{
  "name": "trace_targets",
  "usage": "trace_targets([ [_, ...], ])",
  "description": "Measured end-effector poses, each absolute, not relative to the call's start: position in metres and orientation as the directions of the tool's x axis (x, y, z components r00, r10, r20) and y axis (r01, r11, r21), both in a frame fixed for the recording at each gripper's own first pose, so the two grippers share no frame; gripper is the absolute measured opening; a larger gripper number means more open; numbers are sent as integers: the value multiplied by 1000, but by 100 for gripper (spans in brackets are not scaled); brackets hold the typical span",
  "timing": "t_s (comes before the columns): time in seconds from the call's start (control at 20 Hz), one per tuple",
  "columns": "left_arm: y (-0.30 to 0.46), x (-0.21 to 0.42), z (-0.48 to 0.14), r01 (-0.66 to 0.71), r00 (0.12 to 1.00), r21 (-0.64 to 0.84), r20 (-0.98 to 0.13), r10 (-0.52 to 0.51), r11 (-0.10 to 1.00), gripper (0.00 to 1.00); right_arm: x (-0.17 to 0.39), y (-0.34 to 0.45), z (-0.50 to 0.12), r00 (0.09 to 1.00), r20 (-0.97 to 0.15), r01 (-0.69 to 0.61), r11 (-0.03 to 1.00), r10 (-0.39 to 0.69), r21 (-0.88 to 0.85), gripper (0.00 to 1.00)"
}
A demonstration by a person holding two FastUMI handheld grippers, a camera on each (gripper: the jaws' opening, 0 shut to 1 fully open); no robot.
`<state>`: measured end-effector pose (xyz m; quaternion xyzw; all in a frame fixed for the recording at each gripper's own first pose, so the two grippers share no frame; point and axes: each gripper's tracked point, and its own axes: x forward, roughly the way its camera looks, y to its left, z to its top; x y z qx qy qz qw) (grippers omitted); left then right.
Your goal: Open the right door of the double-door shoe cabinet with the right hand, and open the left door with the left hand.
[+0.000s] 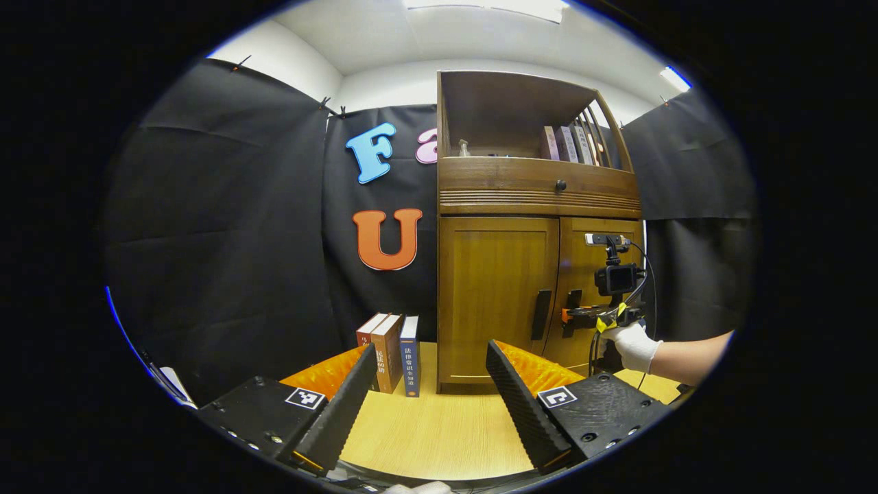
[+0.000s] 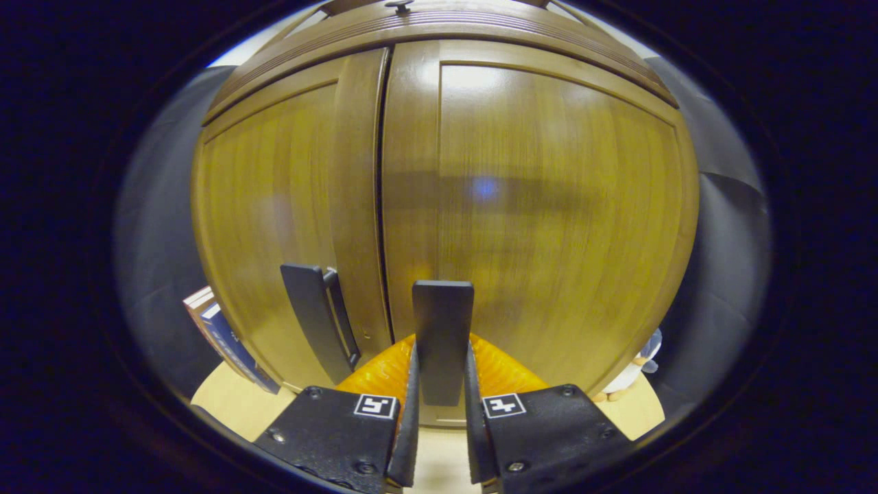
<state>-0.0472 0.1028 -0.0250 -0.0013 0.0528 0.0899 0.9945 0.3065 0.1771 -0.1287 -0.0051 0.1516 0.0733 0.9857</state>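
Note:
The wooden shoe cabinet [image 1: 538,199] stands on the table, both doors flush. In the left gripper view my left gripper [image 1: 432,360] is open, well short of the left door [image 1: 497,295] and its dark upright handle [image 1: 540,314]. Farther off, a gloved hand [image 1: 634,346] holds my right gripper [image 1: 579,317] at the right door's handle. In the right gripper view my right gripper [image 2: 441,360] is shut on the right door's handle [image 2: 442,322], with a finger on each side of the bar. The right door [image 2: 562,206] looms close; the left door's handle [image 2: 319,322] stands free beside it.
Three books [image 1: 391,353] stand on the table [image 1: 446,425] left of the cabinet. Above the doors are a drawer with a knob [image 1: 560,185] and an open shelf with books [image 1: 569,144]. A small plush toy [image 2: 634,374] sits by the cabinet's right foot.

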Motion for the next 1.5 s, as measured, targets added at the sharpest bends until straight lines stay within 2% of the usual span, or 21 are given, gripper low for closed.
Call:
trace_targets([
  [0.8,68,-57,-27,-127,987,-17,-98,125,992,96,304,180,-125,918,-311,-260,966,247,-1,32],
  [0.9,61,-56,-26,-114,989,-14,-93,112,993,100,304,180,-126,914,-314,-271,962,258,2,32],
  [1.0,54,-55,-26,-102,991,-12,-90,101,995,96,304,180,-126,912,-315,-278,961,264,3,32],
  [1.2,41,-52,-26,-74,993,-14,-87,73,997,96,304,180,-124,910,-318,-271,962,265,26,32],
  [1.4,33,-50,-27,-55,995,-10,-88,53,998,96,306,180,-125,912,-322,-258,966,253,29,32],
  [1.45,30,-49,-28,-49,995,-13,-89,48,999,100,306,179,-125,914,-321,-254,967,249,28,32],
  [1.5,27,-48,-27,-43,995,-15,-89,41,999,96,305,179,-125,915,-320,-249,968,244,28,32],
])
